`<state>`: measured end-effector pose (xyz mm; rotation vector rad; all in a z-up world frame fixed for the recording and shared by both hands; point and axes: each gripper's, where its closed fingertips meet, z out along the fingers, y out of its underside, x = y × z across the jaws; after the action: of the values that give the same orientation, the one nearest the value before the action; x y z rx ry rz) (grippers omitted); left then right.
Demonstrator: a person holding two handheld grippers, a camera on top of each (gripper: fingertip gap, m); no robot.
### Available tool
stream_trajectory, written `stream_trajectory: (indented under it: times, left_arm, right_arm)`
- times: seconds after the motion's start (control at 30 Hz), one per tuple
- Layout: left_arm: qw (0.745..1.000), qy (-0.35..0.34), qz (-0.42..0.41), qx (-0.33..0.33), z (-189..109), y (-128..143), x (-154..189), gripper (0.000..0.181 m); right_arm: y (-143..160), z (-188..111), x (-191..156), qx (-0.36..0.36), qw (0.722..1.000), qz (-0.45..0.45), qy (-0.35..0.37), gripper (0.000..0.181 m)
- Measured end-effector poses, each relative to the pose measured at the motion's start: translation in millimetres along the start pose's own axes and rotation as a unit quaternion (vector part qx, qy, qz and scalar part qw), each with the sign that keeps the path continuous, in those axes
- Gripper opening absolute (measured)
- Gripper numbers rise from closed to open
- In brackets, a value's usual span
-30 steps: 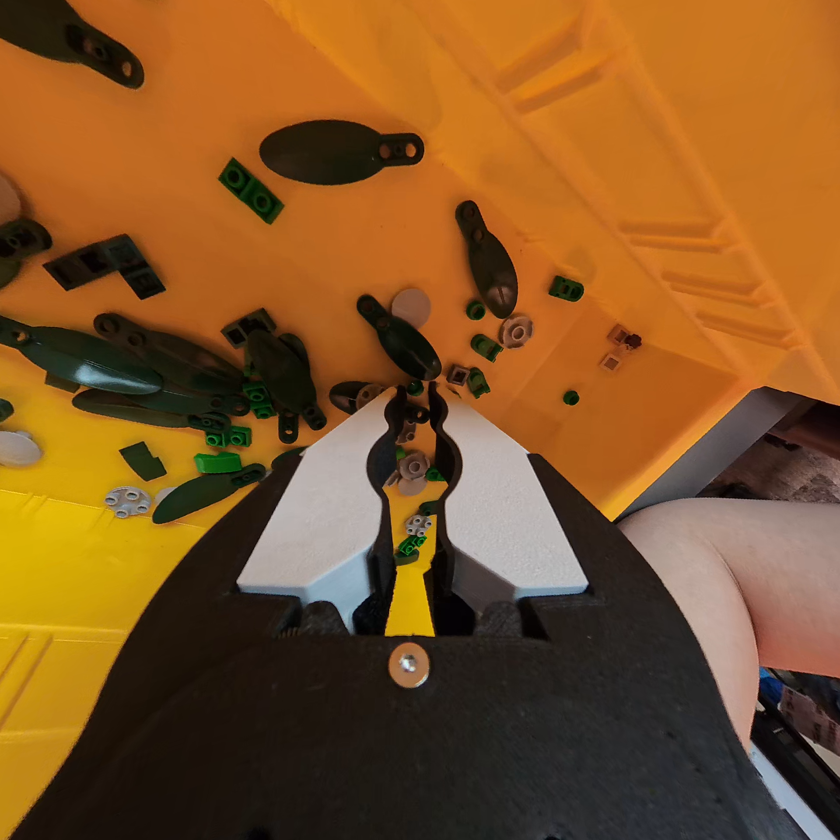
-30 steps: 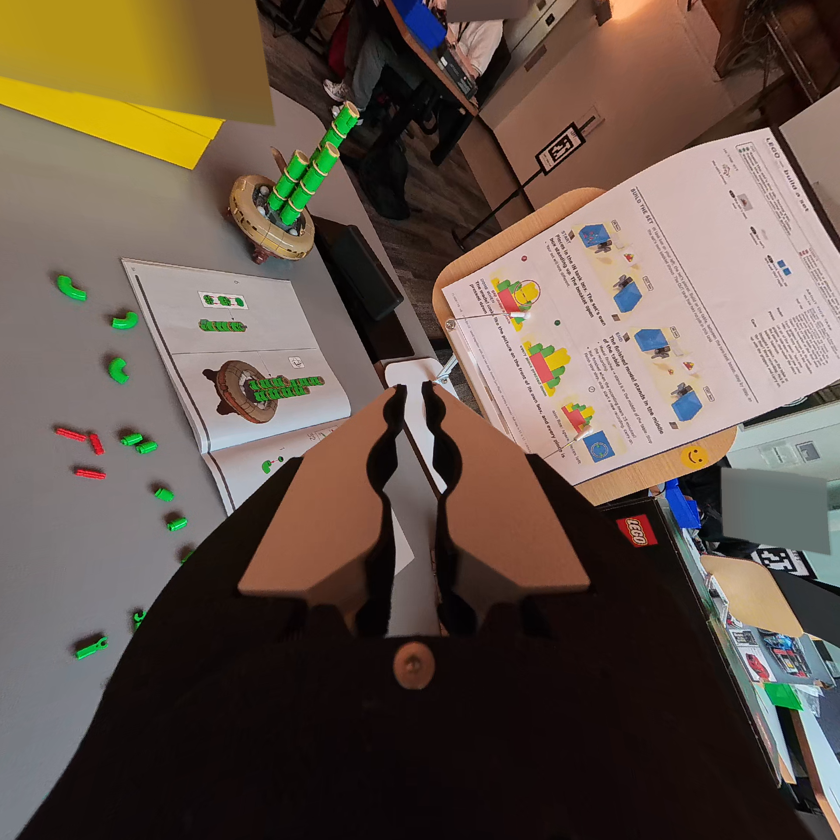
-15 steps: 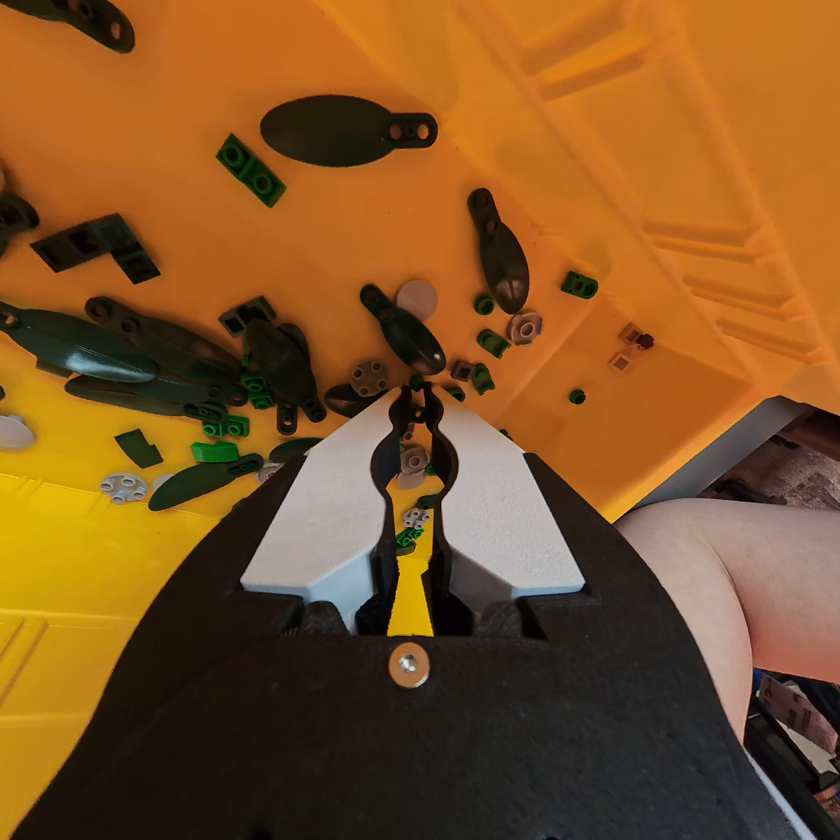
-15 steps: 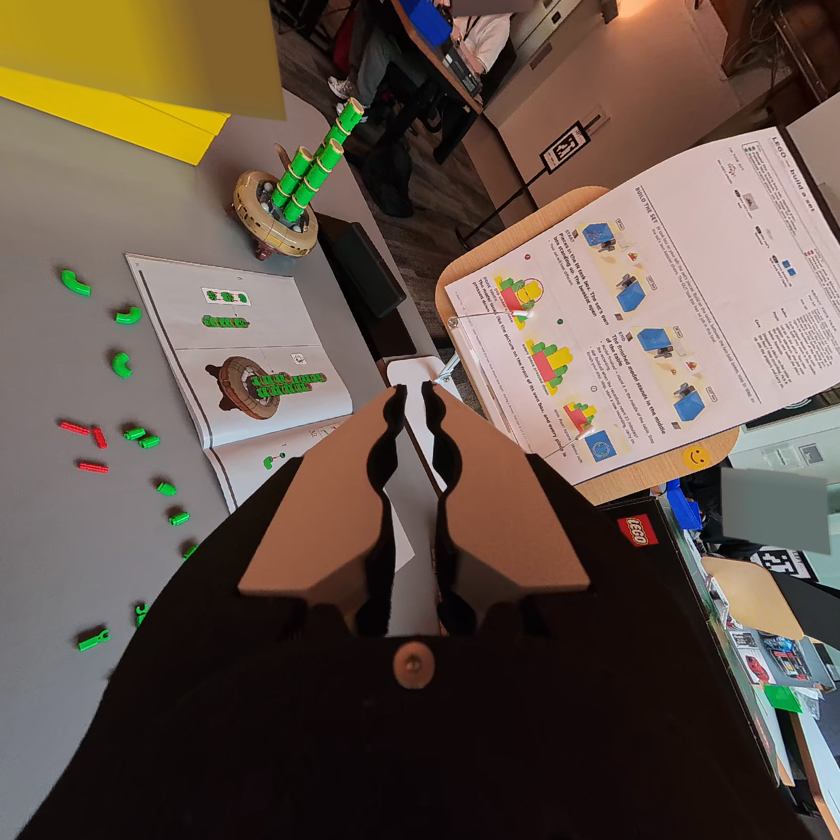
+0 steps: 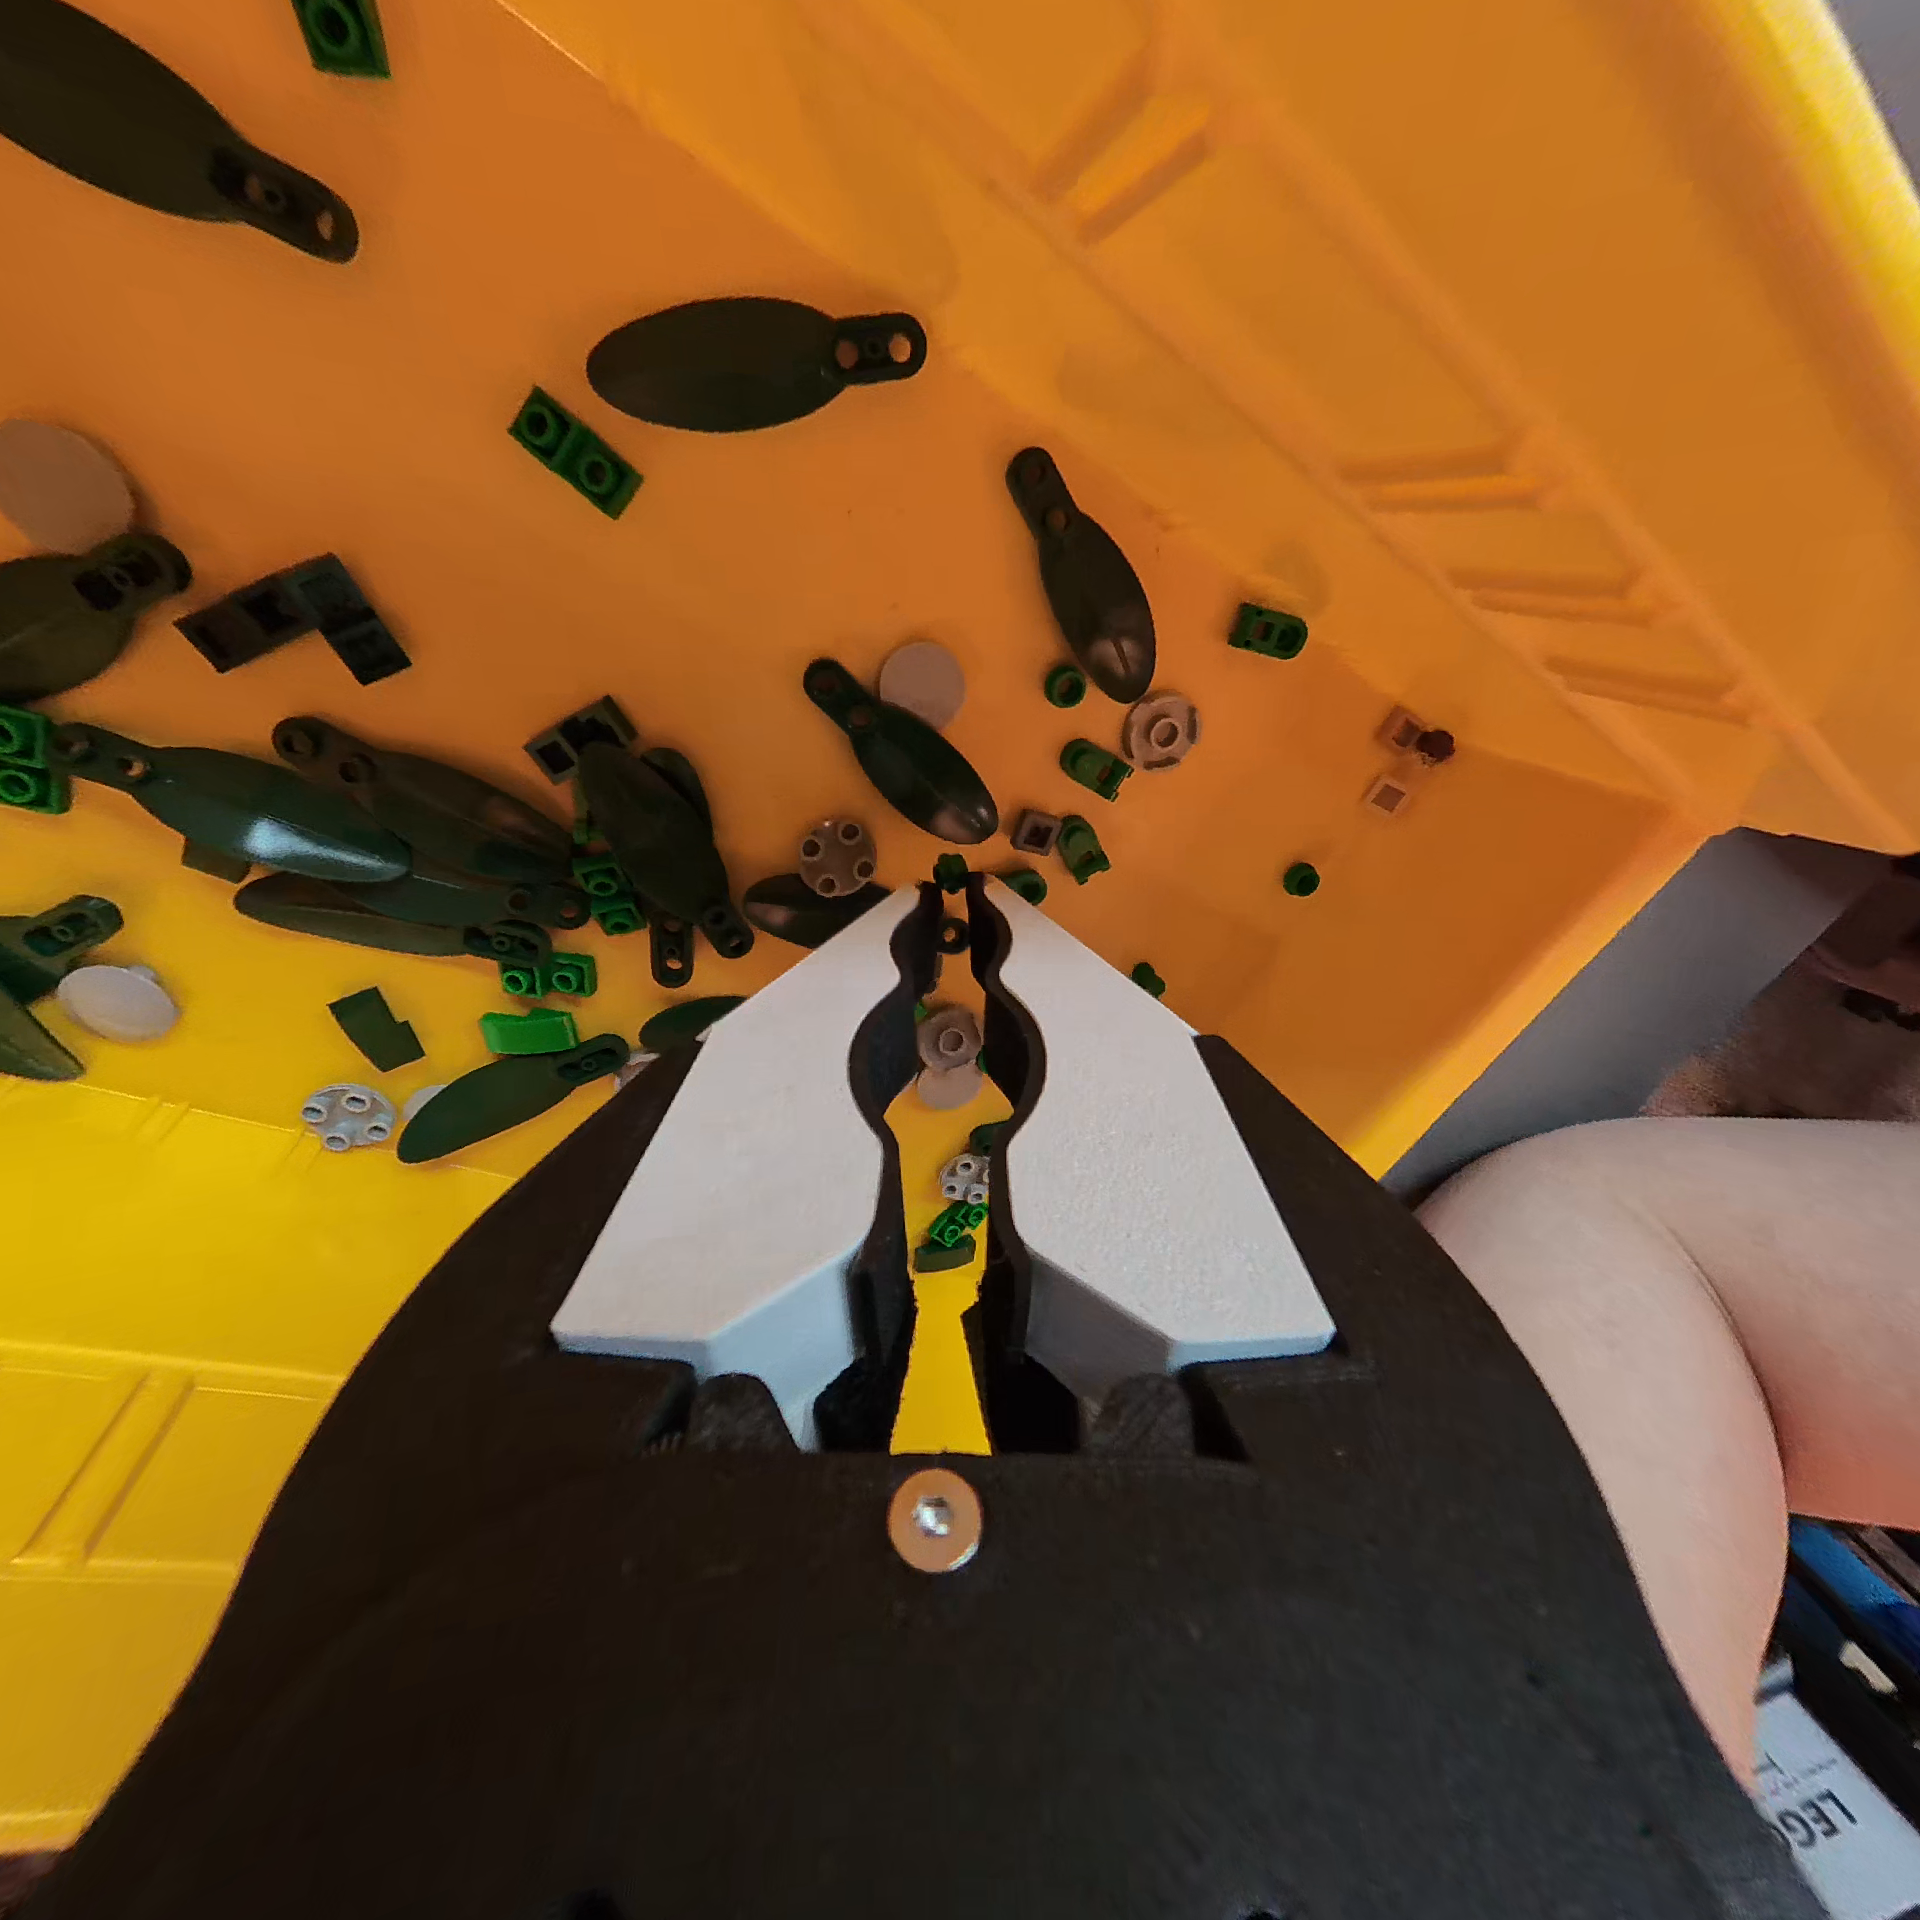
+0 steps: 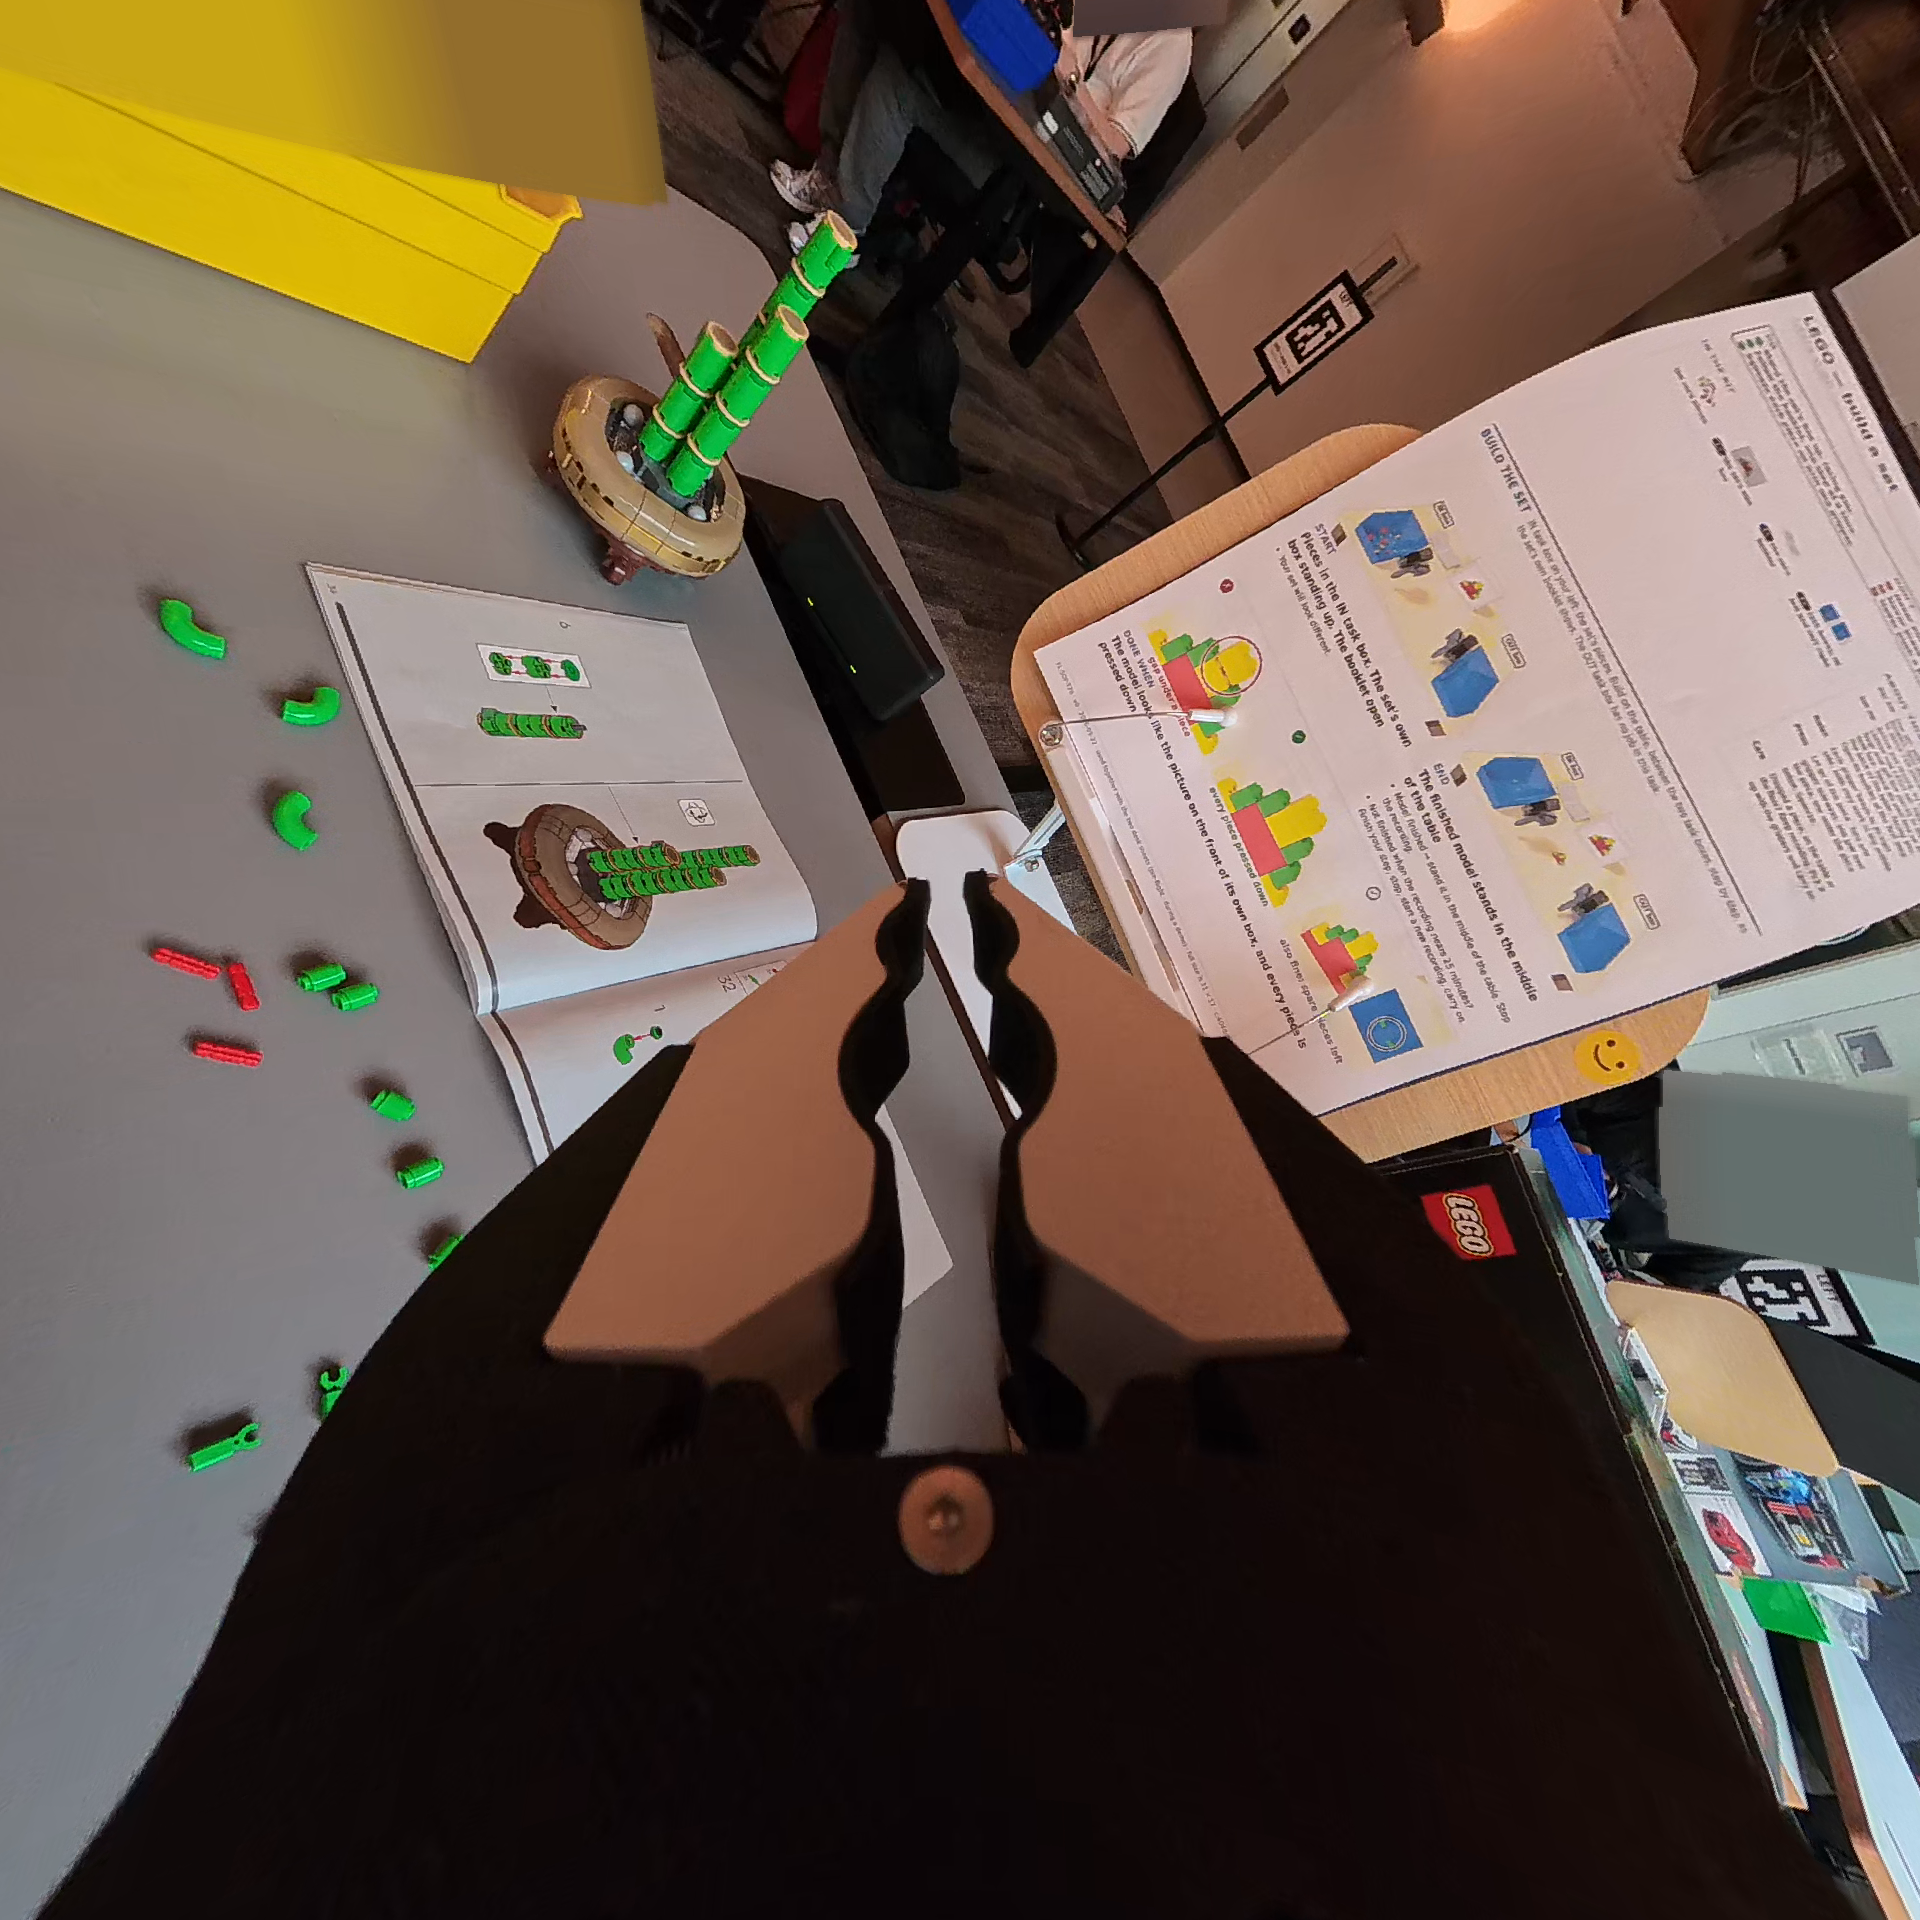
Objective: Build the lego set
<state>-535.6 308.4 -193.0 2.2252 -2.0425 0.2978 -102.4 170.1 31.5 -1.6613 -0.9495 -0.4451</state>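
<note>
Yellow bin [image 5: 1351, 312] holds loose lego pieces: dark green leaves, grey round plates. Left gripper [image 5: 951, 883] inside bin, jaws closed on small green stud [image 5: 950, 869] at tips. Right gripper [image 6: 940, 883] above grey table [image 6: 125, 1195], jaws slightly apart, empty. Bamboo model [image 6: 675, 457] stands far left, beyond open booklet [image 6: 561, 769].

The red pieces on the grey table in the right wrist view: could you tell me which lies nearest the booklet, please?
The short red piece, angled beside the green studs; the two longer red rods lie farther left.
</note>
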Motion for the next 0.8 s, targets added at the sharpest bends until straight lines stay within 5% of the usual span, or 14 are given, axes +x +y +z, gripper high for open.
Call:
stream_trajectory:
  times: [0.2,0.4,0.63,0.8]
  left_arm:
    - [0.995,-0.033,0.034,0.091,-33.3,-11.7,4.1,0.003]
    - [0.960,-0.099,0.116,0.235,-90.4,-48.1,25.7,0.003]
    - [0.906,-0.168,0.245,0.302,-121.2,-117.4,92.8,0.003]
    - [0.867,-0.213,0.298,0.339,-123.1,-177.0,150.0,0.003]
  right_arm:
    - [1.2,2.2,-3.1,-0.003,1.000,-0.002,-0.007,0.007]
    - [-7.2,7.2,-15.1,0.018,0.999,-0.004,-0.030,0.007]
    - [-22.4,7.8,-22.5,0.024,0.997,0.046,-0.053,0.009]
    - [-23.3,-22.3,-15.1,0.019,0.989,0.130,-0.065,0.015]
